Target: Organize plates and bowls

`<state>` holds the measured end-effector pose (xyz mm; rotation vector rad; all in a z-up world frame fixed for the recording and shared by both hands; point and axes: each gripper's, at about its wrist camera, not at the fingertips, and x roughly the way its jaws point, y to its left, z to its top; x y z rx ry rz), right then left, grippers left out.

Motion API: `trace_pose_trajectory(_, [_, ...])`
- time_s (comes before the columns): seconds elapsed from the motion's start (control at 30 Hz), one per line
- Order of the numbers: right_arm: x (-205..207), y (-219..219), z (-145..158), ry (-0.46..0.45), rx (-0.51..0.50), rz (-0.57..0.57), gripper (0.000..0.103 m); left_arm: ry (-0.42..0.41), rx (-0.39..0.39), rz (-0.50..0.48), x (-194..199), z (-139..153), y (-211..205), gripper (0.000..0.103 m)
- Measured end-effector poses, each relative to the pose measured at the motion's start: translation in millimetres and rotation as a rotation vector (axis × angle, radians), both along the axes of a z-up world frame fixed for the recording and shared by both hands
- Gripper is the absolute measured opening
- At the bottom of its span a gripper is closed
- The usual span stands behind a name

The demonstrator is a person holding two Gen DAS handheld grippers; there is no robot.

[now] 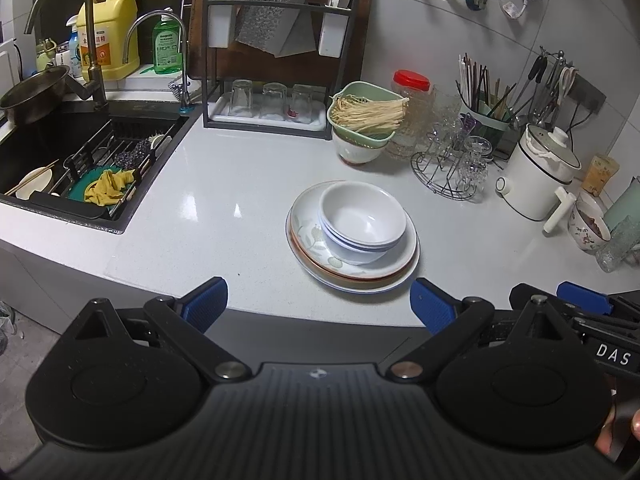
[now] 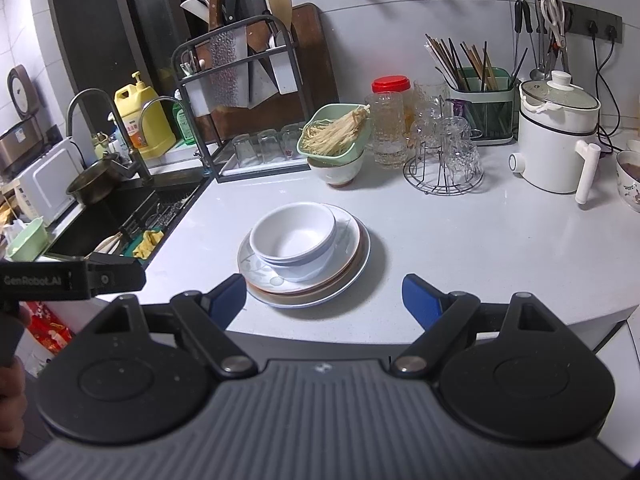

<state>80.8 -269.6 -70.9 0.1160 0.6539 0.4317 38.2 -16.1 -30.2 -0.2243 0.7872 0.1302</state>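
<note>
A stack of white bowls (image 1: pixel 360 218) (image 2: pixel 294 240) sits nested on a stack of plates (image 1: pixel 308 240) (image 2: pixel 348 264) near the front of the white counter. The top plate has a leaf pattern and a brown rim shows beneath it. My left gripper (image 1: pixel 320 306) hovers just in front of the counter edge, open, nothing between its blue pads. My right gripper (image 2: pixel 324 300) is open too, with the plates just beyond its blue fingertips (image 2: pixel 230 294). In the left wrist view the right gripper's body (image 1: pixel 576 308) shows at the right edge.
A black sink (image 1: pixel 80 160) with a yellow cloth lies left. At the back stand a knife and glass rack (image 1: pixel 272 60), a green basket of noodles (image 1: pixel 366 114) on a bowl, a glass stand (image 1: pixel 452 168), chopstick holder (image 2: pixel 480 96) and white electric pot (image 2: pixel 556 136).
</note>
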Motion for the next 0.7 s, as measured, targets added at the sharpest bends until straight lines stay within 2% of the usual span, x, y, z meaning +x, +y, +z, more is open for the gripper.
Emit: trace_pose_trajectory(0.7, [2, -4, 1, 0.029, -0.003, -0.013, 0.086, 0.033, 0.008, -0.045, 11, 6, -11, 0.100])
